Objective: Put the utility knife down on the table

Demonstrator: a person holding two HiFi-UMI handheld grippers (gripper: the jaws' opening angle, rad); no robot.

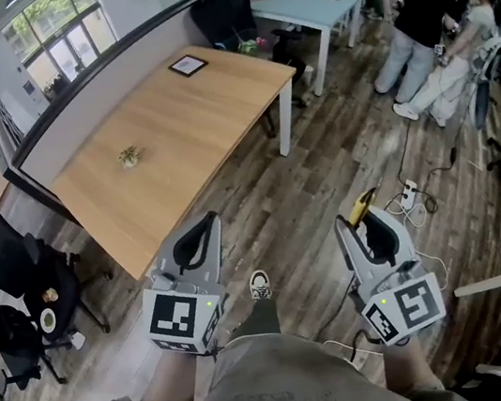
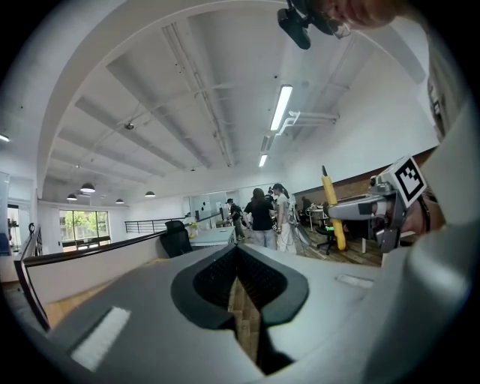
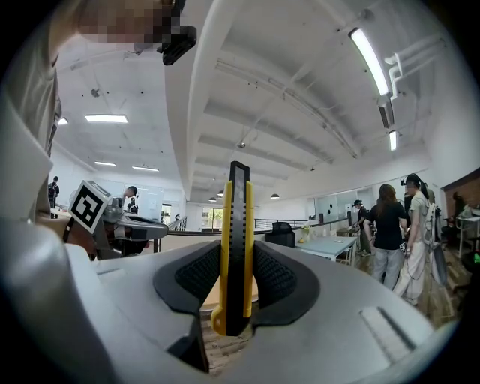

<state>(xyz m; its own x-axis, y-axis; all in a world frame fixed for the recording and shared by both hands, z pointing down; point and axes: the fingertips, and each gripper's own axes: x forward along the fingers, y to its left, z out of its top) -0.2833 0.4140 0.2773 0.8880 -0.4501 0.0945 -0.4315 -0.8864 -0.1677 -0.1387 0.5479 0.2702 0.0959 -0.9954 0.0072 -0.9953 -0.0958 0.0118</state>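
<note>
**Head view with both tongs views.** The right tongs (image 1: 359, 222) are held off the near right side of the wooden bench (image 1: 182, 130), over the plank floor (image 1: 290, 207) and not over the bench top. In the right gripper view their jaws (image 3: 238, 262) are closed firmly on the utility knife (image 3: 237, 225). Its yellow-and-black body is clamped between the ribbed pads (image 3: 201, 274), its dark end projects past the tips, and its rounded yellow butt sits behind them. The knife (image 1: 363, 205) is therefore in the air, apart from the bench. The left tongs (image 1: 203, 225) hover just off the bench's near edge. Their jaws (image 2: 238, 255) are drawn together at the tips with nothing between them, and only a sliver of floor shows through the slit behind. On the bench, a small plant (image 1: 130, 155) sits near the middle and a dark framed tablet (image 1: 188, 64) lies toward the far end. A pale blue table (image 1: 303, 0) stands beyond the bench's far right corner.
</note>
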